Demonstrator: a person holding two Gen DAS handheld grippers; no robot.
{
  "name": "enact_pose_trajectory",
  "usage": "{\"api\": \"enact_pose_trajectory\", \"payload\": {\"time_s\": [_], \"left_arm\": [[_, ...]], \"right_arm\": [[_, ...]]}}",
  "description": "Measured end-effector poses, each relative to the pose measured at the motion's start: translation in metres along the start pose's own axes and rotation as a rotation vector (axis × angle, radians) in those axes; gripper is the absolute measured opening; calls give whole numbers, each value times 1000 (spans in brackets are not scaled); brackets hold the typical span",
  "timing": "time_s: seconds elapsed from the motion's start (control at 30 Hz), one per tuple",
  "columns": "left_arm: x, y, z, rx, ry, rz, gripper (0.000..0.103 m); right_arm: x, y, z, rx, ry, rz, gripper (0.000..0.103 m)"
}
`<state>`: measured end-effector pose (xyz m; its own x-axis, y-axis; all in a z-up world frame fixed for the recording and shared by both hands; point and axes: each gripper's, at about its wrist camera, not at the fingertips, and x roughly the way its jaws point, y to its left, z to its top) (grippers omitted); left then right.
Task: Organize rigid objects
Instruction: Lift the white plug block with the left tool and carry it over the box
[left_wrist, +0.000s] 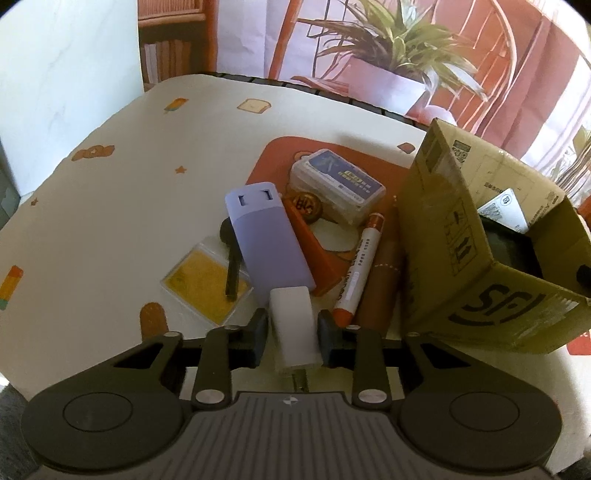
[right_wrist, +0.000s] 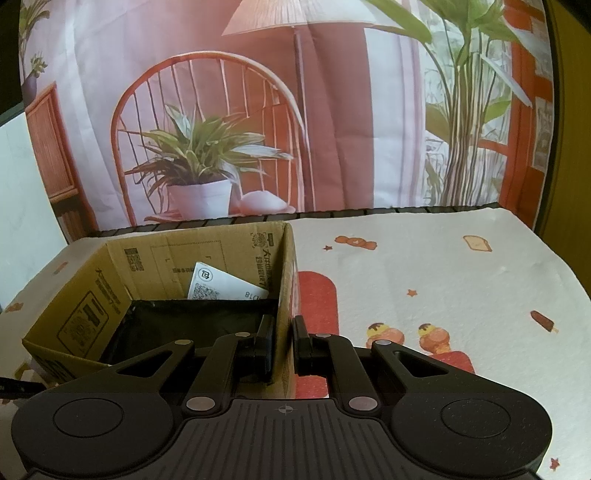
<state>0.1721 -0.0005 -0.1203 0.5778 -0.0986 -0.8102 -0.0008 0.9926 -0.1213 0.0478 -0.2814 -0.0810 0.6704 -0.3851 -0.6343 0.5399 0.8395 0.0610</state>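
White charger block: between the fingers of the left gripper, both pads against its long sides; it sits at the near edge of the pile on the desk. Whether it is already lifted off cannot be told.
Long axis: runs straight ahead along the gripper's fingers; the metal plug end points back toward the gripper body, the blunt end forward toward the purple block.
Grip rationale: taking the narrow width across the pads probably gives flat, parallel faces that should not slip.
Purple charger block: just ahead of the gripper, touching the white block's far end, slanting forward-left.
Orange marker: ahead-right of the gripper, beside a brown tube.
Clear case, yellow insert: ahead-left, with a black stick lying across it.
Clear box, blue label: farther ahead, on an orange mat.
Cardboard box: right of the left gripper, open-topped; the likely destination.
Right gripper: pinched on the box's side wall, probably to steady it for loading.
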Motion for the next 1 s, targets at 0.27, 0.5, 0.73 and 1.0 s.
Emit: {"api": "enact_pose_trajectory", "payload": {"time_s": [0.27, 0.5, 0.73, 1.0], "left_arm": [[-9, 5, -2, -18, -26, 13, 24], [-27, 5, 1, -25, -75, 25, 24], [-45, 3, 13, -15, -137, 50, 24], [-68, -20, 39, 38, -215, 13, 24]], "right_arm": [[-1, -3, -1, 14, -3, 10, 10], [-1, -3, -1, 15, -4, 12, 10], [-1, -3, -2, 16, -4, 12, 10], [-1, -3, -1, 15, -3, 12, 10]]}}
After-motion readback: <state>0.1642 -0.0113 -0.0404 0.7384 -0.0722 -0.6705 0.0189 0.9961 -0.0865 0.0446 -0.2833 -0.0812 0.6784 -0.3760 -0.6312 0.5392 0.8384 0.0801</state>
